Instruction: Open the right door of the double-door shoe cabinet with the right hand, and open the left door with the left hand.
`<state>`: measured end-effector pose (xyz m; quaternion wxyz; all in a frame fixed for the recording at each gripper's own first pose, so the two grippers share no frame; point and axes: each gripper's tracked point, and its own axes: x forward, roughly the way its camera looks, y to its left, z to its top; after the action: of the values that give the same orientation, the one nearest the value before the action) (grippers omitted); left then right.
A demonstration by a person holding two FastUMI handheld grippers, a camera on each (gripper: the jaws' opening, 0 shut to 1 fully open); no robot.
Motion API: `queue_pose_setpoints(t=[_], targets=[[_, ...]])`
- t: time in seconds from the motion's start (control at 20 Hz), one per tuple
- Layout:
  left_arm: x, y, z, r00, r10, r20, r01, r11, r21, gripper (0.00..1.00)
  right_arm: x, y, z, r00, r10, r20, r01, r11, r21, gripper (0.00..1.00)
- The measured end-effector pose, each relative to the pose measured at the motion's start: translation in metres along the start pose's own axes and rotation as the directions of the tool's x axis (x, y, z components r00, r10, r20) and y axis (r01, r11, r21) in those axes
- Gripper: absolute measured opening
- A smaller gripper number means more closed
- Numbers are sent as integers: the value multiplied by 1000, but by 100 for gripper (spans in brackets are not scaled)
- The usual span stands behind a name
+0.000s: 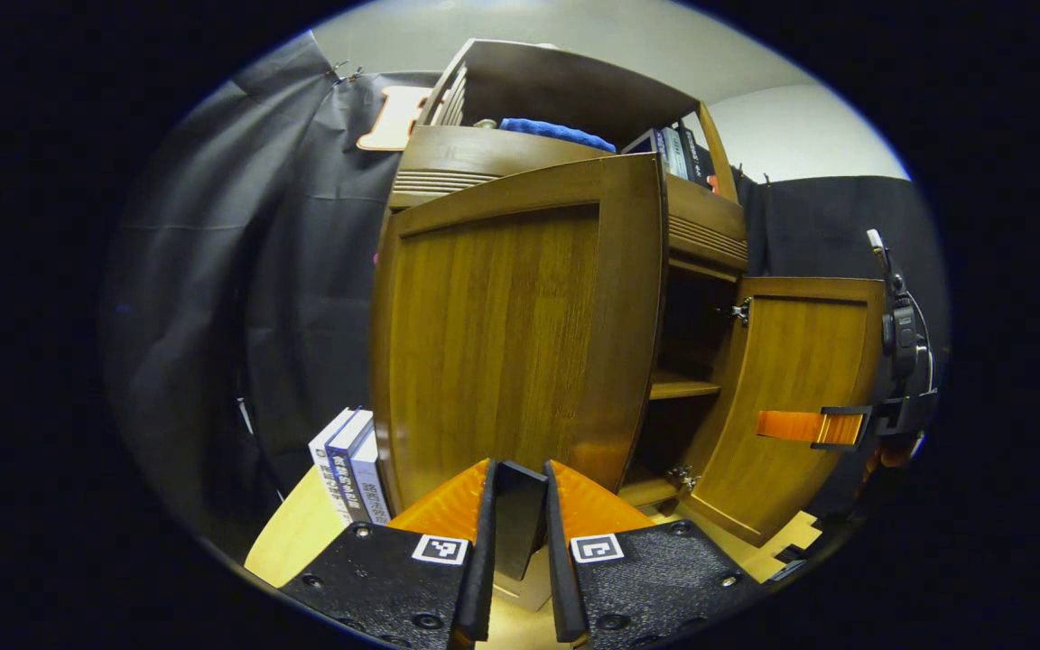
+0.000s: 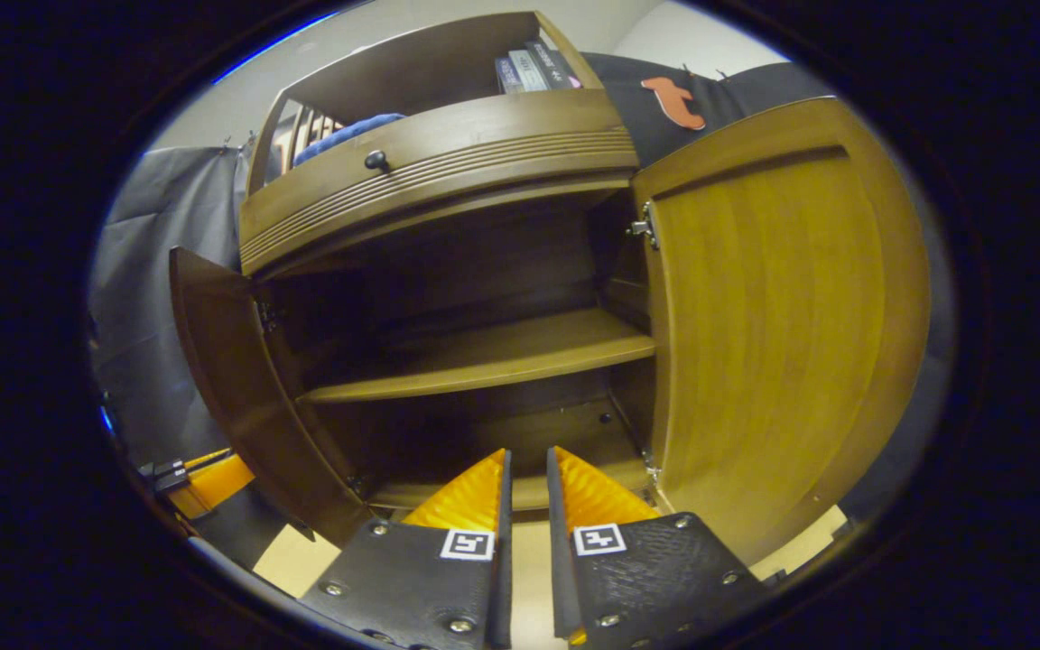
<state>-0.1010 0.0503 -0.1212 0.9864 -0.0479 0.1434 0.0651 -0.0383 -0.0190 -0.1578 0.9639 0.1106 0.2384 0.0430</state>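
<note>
The wooden shoe cabinet (image 2: pixel 448 162) has both doors swung out. The left door (image 1: pixel 502 334) stands partly open, its outer face close in front of my left gripper (image 1: pixel 520 506), whose fingers are shut on a dark flat piece at the door's lower edge, seemingly its handle. The right door (image 2: pixel 773 316) stands wide open. My right gripper (image 2: pixel 527 478) points into the cabinet beside that door, its fingers a narrow gap apart with nothing between them. The right gripper (image 1: pixel 809 426) also hangs in front of the right door (image 1: pixel 791 397). The left gripper (image 2: pixel 199 483) sits low by the left door (image 2: pixel 222 361).
Inside the cabinet is a bare shelf (image 2: pixel 484 357). A drawer with a round knob (image 2: pixel 376 160) runs above the doors, with a blue cloth (image 1: pixel 556 133) and books (image 1: pixel 669 149) on top. More books (image 1: pixel 348 465) stand on the light floor left of the cabinet.
</note>
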Motion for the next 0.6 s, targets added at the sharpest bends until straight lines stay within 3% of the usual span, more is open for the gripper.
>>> queue_pose_setpoints(t=[0.25,0.6], targets=[[-18,19,0,995,98,1,-98,995,-9,26,4,10,-5,998,59,-21,-60,998,-23,18],[-39,53,3,975,220,10,-220,973,69,20,10,24,-7,991,132,-37,-133,991,-32,18]])
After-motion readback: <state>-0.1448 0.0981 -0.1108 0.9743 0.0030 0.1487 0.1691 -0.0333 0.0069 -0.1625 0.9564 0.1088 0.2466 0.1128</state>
